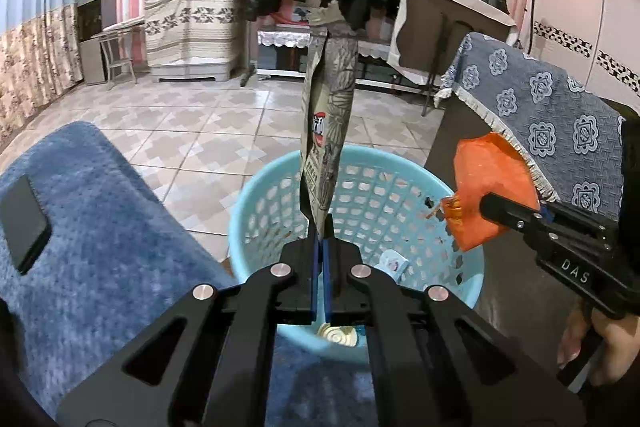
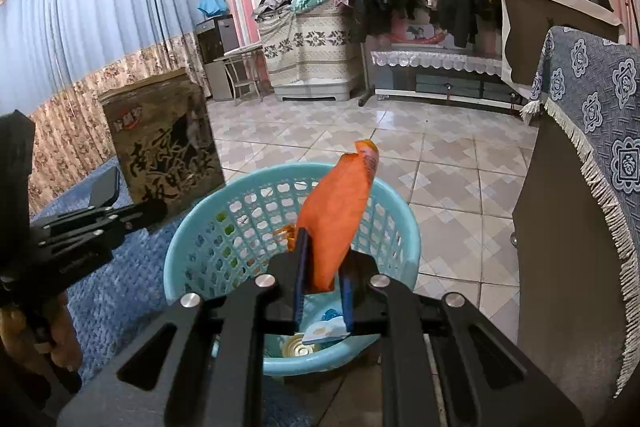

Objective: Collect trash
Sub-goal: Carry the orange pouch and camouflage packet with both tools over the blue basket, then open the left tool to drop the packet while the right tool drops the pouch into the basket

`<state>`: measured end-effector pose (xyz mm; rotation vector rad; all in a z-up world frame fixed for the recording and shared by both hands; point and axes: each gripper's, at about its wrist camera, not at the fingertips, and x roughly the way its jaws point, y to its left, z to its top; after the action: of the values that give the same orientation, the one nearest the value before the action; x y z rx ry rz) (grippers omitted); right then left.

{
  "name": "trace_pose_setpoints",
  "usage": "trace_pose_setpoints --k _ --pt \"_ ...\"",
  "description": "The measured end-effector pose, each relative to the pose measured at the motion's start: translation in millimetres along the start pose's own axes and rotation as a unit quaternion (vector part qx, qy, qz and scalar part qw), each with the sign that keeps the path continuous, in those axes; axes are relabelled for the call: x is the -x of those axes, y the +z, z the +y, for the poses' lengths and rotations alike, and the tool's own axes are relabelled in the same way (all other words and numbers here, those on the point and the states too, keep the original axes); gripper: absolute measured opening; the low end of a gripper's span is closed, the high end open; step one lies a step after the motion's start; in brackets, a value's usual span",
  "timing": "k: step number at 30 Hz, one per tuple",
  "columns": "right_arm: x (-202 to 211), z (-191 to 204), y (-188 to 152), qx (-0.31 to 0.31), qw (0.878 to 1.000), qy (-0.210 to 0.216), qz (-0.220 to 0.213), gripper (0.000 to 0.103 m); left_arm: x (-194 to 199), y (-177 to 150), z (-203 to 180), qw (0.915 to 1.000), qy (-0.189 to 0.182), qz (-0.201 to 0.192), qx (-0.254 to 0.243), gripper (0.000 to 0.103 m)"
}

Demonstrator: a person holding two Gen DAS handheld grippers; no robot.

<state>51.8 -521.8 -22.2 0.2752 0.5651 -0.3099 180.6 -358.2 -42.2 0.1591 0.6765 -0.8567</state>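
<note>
Orange wrapper [image 2: 340, 215] is pinched in my right tool [image 2: 322, 285], the brown printed packet [image 1: 326, 131] clamped edge-on in my fully closed left tool [image 1: 320, 247], both above the blue basket [image 1: 472, 283]. I judge either could catch the rim and fall onto the floor if released off-centre. Only the right view shows the packet's broad printed face.

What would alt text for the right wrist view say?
The right gripper holds an orange wrapper over a blue basket with some trash inside. At left, the left gripper holds a brown packet beside the basket.
</note>
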Motion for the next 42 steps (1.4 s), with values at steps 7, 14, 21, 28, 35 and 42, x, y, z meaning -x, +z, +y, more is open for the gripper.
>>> trace_pose_setpoints --k 7,14,21,28,35,42 --pt "-3 -2 -2 -0.003 1.0 -0.004 0.001 0.015 -20 -3 -18 0.9995 -0.01 0.018 -0.024 0.0" --pt "-4 -3 -2 -0.005 1.0 -0.004 0.002 0.015 -31 -1 -25 0.9989 -0.004 0.03 -0.037 0.008" --pt "-10 -5 -8 -0.012 1.0 -0.004 0.006 0.015 -19 1 -17 0.999 0.021 0.013 -0.038 0.046" --pt "-13 3 -7 -0.004 1.0 -0.003 0.006 0.015 6 16 15 0.9965 0.078 -0.029 0.002 0.086" --pt "-20 16 2 0.006 1.0 0.0 0.0 0.015 36 32 40 0.9878 0.132 -0.078 0.027 0.098" --pt "-32 29 7 0.008 1.0 -0.01 -0.002 0.015 53 30 51 0.9824 0.158 -0.095 0.03 0.098"
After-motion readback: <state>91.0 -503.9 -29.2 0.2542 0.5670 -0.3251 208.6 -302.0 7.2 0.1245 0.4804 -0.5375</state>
